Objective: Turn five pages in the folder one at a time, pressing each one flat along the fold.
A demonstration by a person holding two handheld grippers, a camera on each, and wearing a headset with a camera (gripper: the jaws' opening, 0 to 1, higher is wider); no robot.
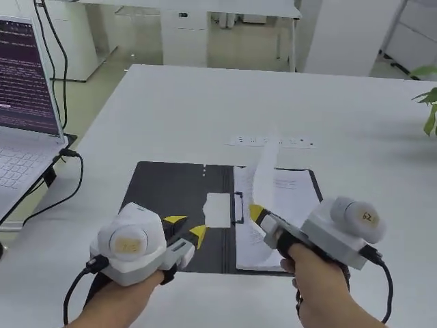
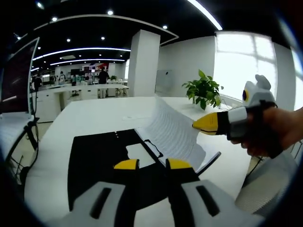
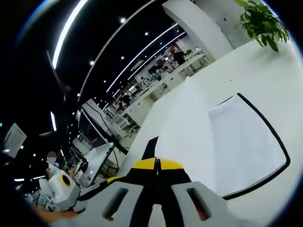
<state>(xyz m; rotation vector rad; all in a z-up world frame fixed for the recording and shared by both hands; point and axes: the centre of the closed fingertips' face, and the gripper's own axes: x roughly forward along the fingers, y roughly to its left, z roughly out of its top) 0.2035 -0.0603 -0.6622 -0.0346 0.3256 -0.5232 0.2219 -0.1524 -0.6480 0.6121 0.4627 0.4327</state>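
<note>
A black folder (image 1: 171,198) lies open on the white table, its bare left cover bearing a white label (image 1: 218,209). A stack of printed pages (image 1: 290,195) fills its right half. One page (image 1: 263,178) stands lifted and curled over the fold, and my right gripper (image 1: 256,213) is shut on its lower edge. In the right gripper view the yellow tips (image 3: 156,164) meet on that sheet (image 3: 189,132). My left gripper (image 1: 186,228) hovers open over the left cover, near the front edge, with nothing between its tips (image 2: 150,164). From the left gripper view, the lifted page (image 2: 170,127) curves up toward the right gripper (image 2: 206,124).
An open laptop (image 1: 24,102) sits at the far left with a black cable (image 1: 61,191) trailing toward the folder. A white power strip (image 1: 273,142) lies just behind the folder. A plant (image 1: 429,102) stands at the right edge.
</note>
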